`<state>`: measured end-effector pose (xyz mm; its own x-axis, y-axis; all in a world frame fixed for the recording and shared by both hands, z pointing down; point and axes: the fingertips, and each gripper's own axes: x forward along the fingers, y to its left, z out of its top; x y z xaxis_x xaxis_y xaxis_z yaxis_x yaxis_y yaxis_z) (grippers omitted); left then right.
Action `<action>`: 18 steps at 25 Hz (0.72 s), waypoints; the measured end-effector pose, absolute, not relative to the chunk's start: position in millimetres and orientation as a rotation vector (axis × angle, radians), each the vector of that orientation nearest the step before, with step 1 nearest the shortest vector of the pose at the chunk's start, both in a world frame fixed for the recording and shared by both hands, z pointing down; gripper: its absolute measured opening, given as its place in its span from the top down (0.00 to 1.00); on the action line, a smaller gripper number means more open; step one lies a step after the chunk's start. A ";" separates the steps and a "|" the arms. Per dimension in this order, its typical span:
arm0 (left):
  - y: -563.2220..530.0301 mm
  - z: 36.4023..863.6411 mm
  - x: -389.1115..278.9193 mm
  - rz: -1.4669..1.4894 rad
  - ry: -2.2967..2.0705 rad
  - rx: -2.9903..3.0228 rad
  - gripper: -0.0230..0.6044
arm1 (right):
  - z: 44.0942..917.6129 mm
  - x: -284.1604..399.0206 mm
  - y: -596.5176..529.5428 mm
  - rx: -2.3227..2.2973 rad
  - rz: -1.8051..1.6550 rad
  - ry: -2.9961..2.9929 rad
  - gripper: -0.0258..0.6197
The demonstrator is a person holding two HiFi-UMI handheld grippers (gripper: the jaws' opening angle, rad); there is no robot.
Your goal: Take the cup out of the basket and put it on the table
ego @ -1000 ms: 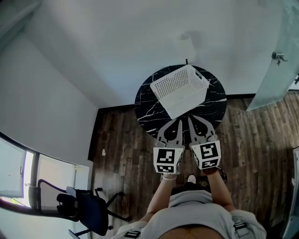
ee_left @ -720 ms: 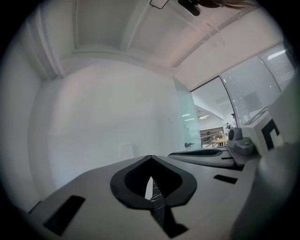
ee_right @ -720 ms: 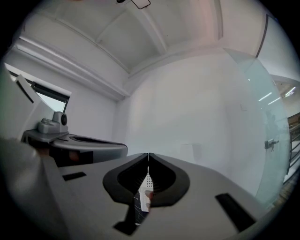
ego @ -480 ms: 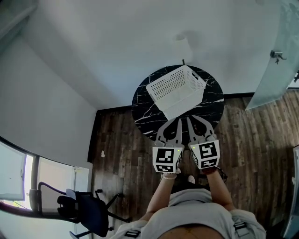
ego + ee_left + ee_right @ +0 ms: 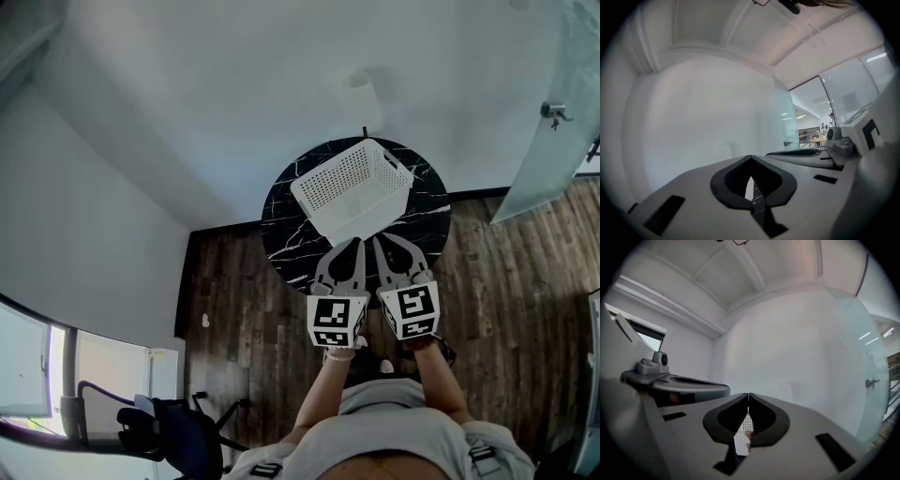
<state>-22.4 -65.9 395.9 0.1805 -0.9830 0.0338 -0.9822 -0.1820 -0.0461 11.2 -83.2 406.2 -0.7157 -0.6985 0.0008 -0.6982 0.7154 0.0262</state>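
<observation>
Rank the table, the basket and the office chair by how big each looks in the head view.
1. table, the largest: the basket sits inside its outline.
2. basket.
3. office chair. This rank is unsure, as the chair stands lower on the floor and the picture's edge cuts it off.

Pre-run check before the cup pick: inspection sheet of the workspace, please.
Surface: round black marble table.
Job's things: white perforated basket on the table; cup not visible.
Clutter: nothing seen.
Grippers: left hand-held gripper and right hand-held gripper both shut, empty, side by side over the table's near edge.
Cables: nothing seen.
Surroundings: wooden floor, office chair, glass door.
</observation>
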 end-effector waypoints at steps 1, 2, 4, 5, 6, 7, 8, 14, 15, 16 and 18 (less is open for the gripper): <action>-70.5 396.5 -25.6 -0.086 1.996 -2.406 0.95 | 406.5 7.7 -88.0 1.183 -0.041 -2.896 0.94; -75.1 397.4 -29.4 -0.087 1.993 -2.407 0.95 | 406.8 3.8 -92.7 1.185 -0.047 -2.893 0.94; -83.5 398.8 -38.5 -0.090 1.986 -2.409 0.95 | 406.8 -6.0 -100.8 1.188 -0.057 -2.890 0.94; -87.4 398.9 -43.2 -0.089 1.983 -2.412 0.95 | 406.4 -11.8 -103.8 1.187 -0.055 -2.891 0.94; -91.3 399.0 -47.8 -0.088 1.979 -2.415 0.95 | 405.9 -17.4 -106.7 1.187 -0.051 -2.892 0.94; -95.5 399.1 -52.4 -0.086 1.976 -2.418 0.95 | 406.2 -22.4 -110.4 1.191 -0.051 -2.889 0.94; -99.6 399.3 -57.0 -0.085 1.971 -2.422 0.95 | 407.1 -26.7 -114.7 1.197 -0.057 -2.881 0.94; -123.3 403.9 -82.7 -0.093 1.932 -2.460 0.95 | 411.8 -52.3 -137.7 1.235 -0.054 -2.852 0.94; -127.7 404.7 -87.0 -0.091 1.925 -2.466 0.95 | 412.6 -56.9 -141.2 1.241 -0.046 -2.849 0.94; -131.7 405.8 -91.4 -0.092 1.917 -2.473 0.95 | 413.3 -61.1 -144.8 1.249 -0.041 -2.844 0.94; -138.8 408.1 -99.3 -0.091 1.899 -2.492 0.95 | 415.1 -68.9 -152.0 1.269 -0.042 -2.829 0.94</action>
<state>-99.3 -138.8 408.1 0.2642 -0.9636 0.0418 -0.9631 -0.2659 -0.0411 -68.9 -152.0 415.1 -0.6643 -0.7470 0.0257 -0.7459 0.6647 0.0414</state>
